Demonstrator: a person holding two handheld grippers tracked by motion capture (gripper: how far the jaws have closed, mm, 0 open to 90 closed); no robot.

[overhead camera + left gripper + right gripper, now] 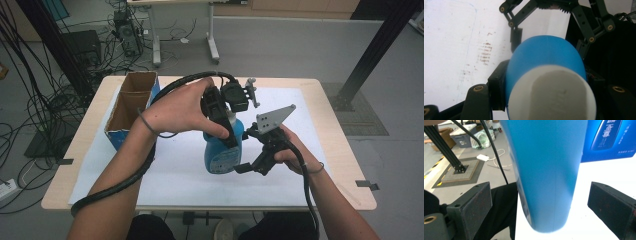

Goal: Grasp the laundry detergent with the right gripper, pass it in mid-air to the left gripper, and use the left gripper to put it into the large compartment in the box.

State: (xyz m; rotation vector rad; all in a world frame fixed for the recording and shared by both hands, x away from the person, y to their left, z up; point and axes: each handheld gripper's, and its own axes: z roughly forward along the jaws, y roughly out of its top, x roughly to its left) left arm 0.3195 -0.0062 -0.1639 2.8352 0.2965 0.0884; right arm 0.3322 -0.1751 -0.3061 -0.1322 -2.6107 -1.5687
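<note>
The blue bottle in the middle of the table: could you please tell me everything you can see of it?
The blue bottle looks like smooth plastic, with a rounded body, a pale label on its front and a white cap. It stands upright, or nearly so, over the white sheet at mid-table; I cannot tell whether its base rests on it. The left hand-held gripper is shut on its upper part from above. The right hand-held gripper has its open jaws on either side of the lower body, apart from it.

bottle (546, 170) top cut off, label text (606, 132) perhaps too blurred
</note>
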